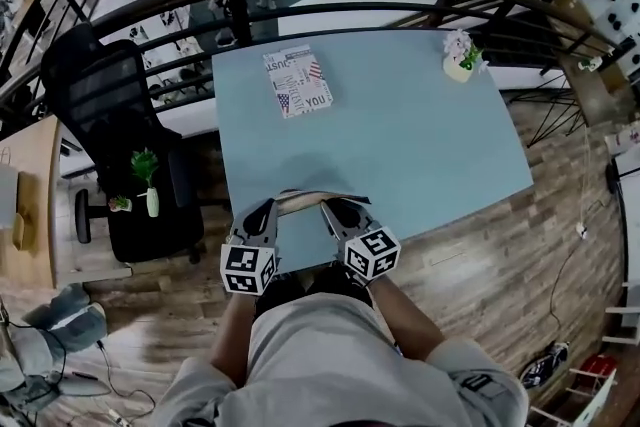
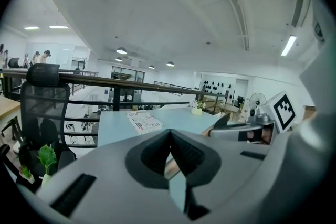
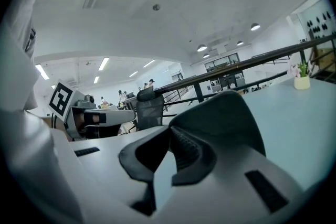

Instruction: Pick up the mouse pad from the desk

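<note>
Mouse pad (image 1: 400, 135), large and light blue, covers the table (image 1: 303, 200). Its 6 o'clock edge curls upward, pinched by the left gripper (image 1: 266, 211) and the right gripper (image 1: 336, 212). On it, a printed booklet (image 1: 298, 82) lies at 11 o'clock and a flower pot (image 1: 460, 57) stands at 1 o'clock.

Desk (image 1: 300, 203), light blue mouse pad (image 1: 400, 135) covering it, booklet (image 1: 298, 82) and potted plant (image 1: 460, 57) atop

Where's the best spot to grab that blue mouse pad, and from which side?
By its near edge, coming in from that same side. The mouse pad is a thin flat sheet, so only an edge can be pinched. That edge is raised between the left gripper and right gripper, both shut on it.
</note>
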`<state>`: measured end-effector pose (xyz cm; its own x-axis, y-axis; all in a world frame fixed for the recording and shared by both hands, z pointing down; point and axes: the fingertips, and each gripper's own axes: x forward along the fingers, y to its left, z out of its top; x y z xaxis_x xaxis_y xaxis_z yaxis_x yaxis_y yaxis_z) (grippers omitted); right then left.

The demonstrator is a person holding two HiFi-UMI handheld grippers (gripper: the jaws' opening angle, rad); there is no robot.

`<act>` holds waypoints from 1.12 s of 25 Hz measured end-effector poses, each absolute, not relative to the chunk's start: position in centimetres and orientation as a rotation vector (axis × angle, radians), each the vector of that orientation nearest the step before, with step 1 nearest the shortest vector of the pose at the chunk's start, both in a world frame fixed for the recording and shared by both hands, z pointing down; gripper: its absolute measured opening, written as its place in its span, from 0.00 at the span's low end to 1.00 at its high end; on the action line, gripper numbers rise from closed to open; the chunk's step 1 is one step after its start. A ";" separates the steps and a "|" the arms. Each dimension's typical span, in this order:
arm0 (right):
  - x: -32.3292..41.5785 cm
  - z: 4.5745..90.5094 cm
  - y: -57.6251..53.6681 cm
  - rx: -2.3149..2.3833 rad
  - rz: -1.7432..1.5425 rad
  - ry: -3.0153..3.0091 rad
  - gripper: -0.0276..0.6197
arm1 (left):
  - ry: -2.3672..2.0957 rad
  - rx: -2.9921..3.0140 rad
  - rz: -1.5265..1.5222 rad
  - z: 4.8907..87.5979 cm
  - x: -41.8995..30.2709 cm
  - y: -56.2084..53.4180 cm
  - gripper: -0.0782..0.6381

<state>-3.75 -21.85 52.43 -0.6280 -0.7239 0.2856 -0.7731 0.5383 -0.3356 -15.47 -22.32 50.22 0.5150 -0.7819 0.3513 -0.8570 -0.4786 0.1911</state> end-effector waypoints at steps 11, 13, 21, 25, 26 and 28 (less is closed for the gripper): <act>-1.8 47.1 -25.4 1.279 0.453 -2.730 0.07 | -1.543 2.334 0.115 46.0 -14.7 -24.0 0.13; -1.3 45.9 -26.1 1.289 0.364 -2.720 0.07 | -1.568 2.338 0.086 45.0 -14.5 -24.2 0.13; -0.9 39.8 -28.4 1.345 0.098 -2.720 0.07 | -1.654 2.395 0.013 40.7 -15.4 -25.7 0.13; -0.7 36.2 -28.8 1.393 -0.039 -2.734 0.07 | -1.686 2.442 -0.018 38.0 -15.6 -26.2 0.13; -0.8 35.5 -28.9 1.404 -0.069 -2.734 0.07 | -1.688 2.451 -0.030 37.4 -15.6 -26.3 0.13; -0.8 34.6 -29.0 1.424 -0.108 -2.730 0.07 | -1.690 2.467 -0.052 36.2 -15.7 -26.5 0.13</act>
<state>-0.78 -28.98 34.57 -0.5714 -0.8204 0.0213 -0.8161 0.5708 0.0898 -15.66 -26.49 36.23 0.3647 -0.9294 0.0562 -0.9242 -0.3540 0.1432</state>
